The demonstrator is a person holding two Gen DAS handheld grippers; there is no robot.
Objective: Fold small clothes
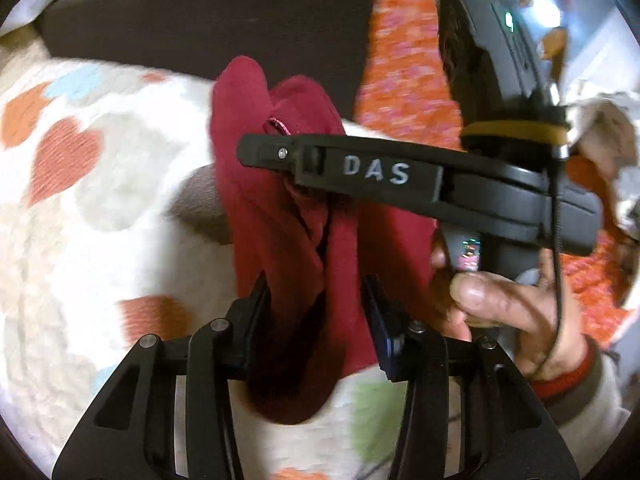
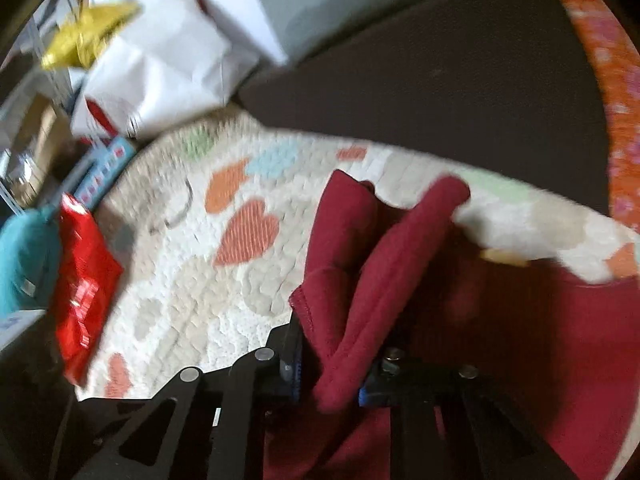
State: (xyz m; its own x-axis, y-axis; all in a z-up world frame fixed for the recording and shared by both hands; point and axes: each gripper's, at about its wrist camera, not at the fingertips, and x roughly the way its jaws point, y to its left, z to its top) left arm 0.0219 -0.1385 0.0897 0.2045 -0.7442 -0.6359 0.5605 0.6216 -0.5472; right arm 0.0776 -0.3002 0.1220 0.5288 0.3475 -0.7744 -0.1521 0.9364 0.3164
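A dark red garment hangs bunched above a white quilt with heart shapes. My left gripper has cloth between its fingers, which stand a little apart around a thick fold. My right gripper crosses the left wrist view from the right and pinches the garment's upper part. In the right wrist view the right gripper is shut on a rolled fold of the red garment, which drapes down to the right over the quilt.
A dark cushion lies behind the quilt, with an orange patterned fabric beside it. In the right wrist view a red bag, a teal item, white paper bags and a yellow object sit at the left.
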